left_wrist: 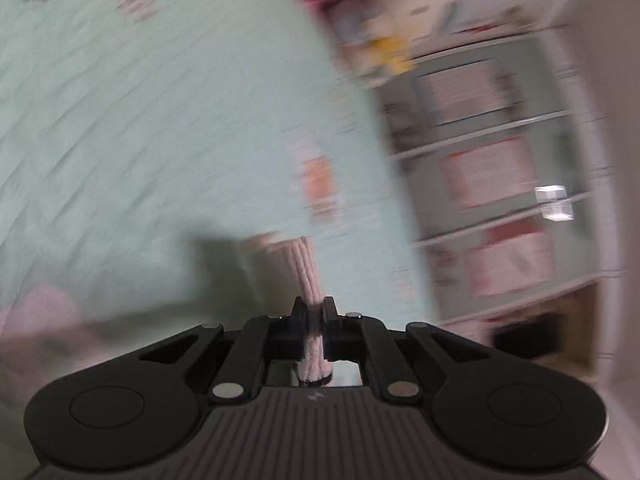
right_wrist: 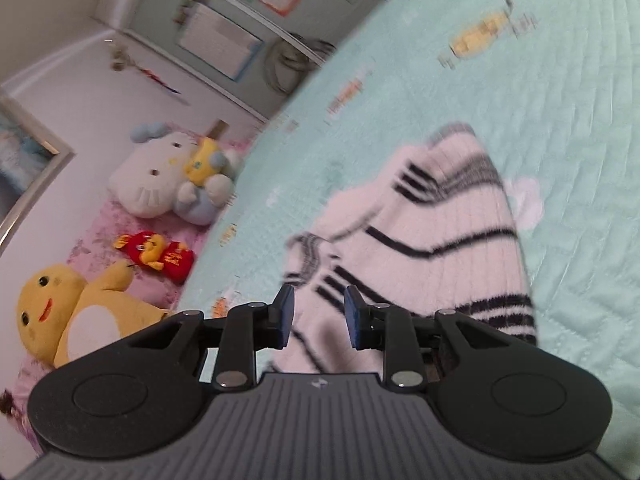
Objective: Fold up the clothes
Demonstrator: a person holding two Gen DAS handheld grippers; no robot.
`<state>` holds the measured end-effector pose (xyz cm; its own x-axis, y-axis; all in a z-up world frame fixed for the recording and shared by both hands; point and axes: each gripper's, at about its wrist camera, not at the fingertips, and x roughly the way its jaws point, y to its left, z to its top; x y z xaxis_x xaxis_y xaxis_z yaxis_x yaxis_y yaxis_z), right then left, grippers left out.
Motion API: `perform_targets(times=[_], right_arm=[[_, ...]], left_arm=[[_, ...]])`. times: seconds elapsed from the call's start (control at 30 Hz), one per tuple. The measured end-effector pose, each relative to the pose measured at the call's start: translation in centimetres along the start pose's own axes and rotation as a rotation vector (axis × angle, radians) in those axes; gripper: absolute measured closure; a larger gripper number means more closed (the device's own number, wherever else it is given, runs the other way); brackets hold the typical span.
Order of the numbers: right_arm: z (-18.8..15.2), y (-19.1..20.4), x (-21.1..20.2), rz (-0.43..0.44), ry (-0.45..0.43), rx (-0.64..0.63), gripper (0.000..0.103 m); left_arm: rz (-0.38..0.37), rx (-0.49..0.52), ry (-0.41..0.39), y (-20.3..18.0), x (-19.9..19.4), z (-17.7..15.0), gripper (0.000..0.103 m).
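A white knit sweater with black stripes (right_wrist: 440,216) lies bunched on the mint-green quilted bedspread (right_wrist: 560,80). It rises in a tent shape toward my right gripper (right_wrist: 320,312), whose pads hold a thick fold of it between them. In the blurred left wrist view, my left gripper (left_wrist: 314,304) is shut on a narrow ribbed strip of the same pale knit (left_wrist: 306,268). That strip stands up from the jaws, and its black-edged end hangs behind them. More pale fabric (left_wrist: 44,312) shows at the far left on the bedspread (left_wrist: 160,120).
Plush toys lie on a pink sheet beside the bed: a yellow one (right_wrist: 80,320), a white cat (right_wrist: 160,176) and a small red one (right_wrist: 160,252). White shelves with framed papers (left_wrist: 500,168) stand past the bed's edge.
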<state>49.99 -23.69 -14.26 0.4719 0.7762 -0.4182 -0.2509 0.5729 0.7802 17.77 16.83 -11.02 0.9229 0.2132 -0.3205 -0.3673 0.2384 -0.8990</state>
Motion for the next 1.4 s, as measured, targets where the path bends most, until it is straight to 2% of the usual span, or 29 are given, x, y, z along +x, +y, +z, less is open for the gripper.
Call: perform_targets(times=[0.03,0.07,0.13,0.17,0.27,0.37,0.43,0.5,0.6,0.67,0.73,0.77,0.83,0.9,0.97,1.03,1.1,1.17,1.2,1.23,1.27,1.4], right_arm=[[-0.1,-0.6,1.1,-0.034,0.023,0.014,0.080],[-0.4,-1.1,1.6,-0.040,0.007,0.016,0.103],[-1.0,-2.1,2.5,-0.052,-0.027,0.020,0.103],[-1.2,-2.3,2.5,-0.050,-0.043,0.033,0.103],[-1.3,-1.6,2.5,-0.077,-0.043,-0.004,0.103],[-1.1,-1.0,2.3,-0.090,-0.025,-0.008,0.103],[-0.9,-1.0,1.4,-0.075,-0.012,0.025,0.103],[-1.2,-1.2,-0.7,-0.012,-0.037,0.095,0.089],[-3.0,-1.0,-6.0,0.086,-0.064,0.093,0.085],[-4.9,-1.5,-9.6,0.089,-0.050,0.079,0.081],[-7.3,-3.2,-13.0,0.091,-0.035,0.120,0.079],[-8.5,-4.0,-14.7,0.093,-0.028,0.141,0.078],[-11.0,-5.6,-17.5,0.086,-0.006,0.185,0.069],[-13.4,-6.8,-19.3,0.091,0.022,0.215,0.068],[-14.9,-6.7,-20.8,0.116,0.025,0.222,0.068],[-15.7,-6.5,-21.8,0.135,0.026,0.248,0.064],[-16.3,-5.7,-22.2,0.144,0.035,0.228,0.052],[-16.5,-4.7,-22.4,0.130,0.055,0.173,0.047],[-16.7,-4.1,-22.5,0.138,0.061,0.148,0.046],[-16.9,-3.5,-22.7,0.147,0.066,0.124,0.046],[-17.1,-2.9,-23.0,0.160,0.067,0.096,0.046],[-17.9,-1.0,-23.3,0.145,0.106,0.027,0.046]], left_arm=[[-0.060,0.021,-0.015,-0.8,-1.2,0.1,0.098],[-0.120,0.043,-0.030,-1.7,-2.4,0.2,0.098],[-0.201,0.074,-0.017,-2.8,-3.9,0.0,0.098],[-0.211,0.097,-0.008,-3.3,-4.4,-0.4,0.098],[-0.205,0.115,0.010,-3.6,-5.4,-1.6,0.098],[-0.162,0.103,-0.011,-4.1,-5.6,-1.8,0.098],[-0.188,0.143,0.011,-6.0,-5.5,-2.1,0.098],[-0.245,0.296,0.032,-10.2,-5.3,-2.7,0.098],[-0.403,0.590,0.094,-17.8,-6.2,-6.1,0.098],[-0.514,0.812,0.194,-21.7,-7.6,-10.0,0.098],[-0.588,1.063,0.360,-23.3,-8.9,-15.0,0.097],[-0.590,1.194,0.434,-23.0,-9.5,-17.9,0.097],[-0.551,1.406,0.588,-20.8,-10.0,-23.4,0.096],[-0.469,1.535,0.731,-17.4,-9.7,-27.2,0.095],[-0.375,1.594,0.840,-14.6,-9.1,-29.1,0.094],[-0.320,1.564,0.877,-13.1,-8.0,-28.2,0.088],[-0.295,1.490,0.880,-11.9,-8.1,-27.0,0.087],[-0.290,1.381,0.864,-11.1,-8.2,-25.1,0.075],[-0.287,1.303,0.850,-10.4,-8.3,-23.9,0.066],[-0.282,1.230,0.848,-9.7,-8.2,-22.9,0.061],[-0.277,1.157,0.846,-9.0,-8.1,-22.0,0.061],[-0.219,0.997,0.792,-7.3,-8.8,-20.6,0.061]])
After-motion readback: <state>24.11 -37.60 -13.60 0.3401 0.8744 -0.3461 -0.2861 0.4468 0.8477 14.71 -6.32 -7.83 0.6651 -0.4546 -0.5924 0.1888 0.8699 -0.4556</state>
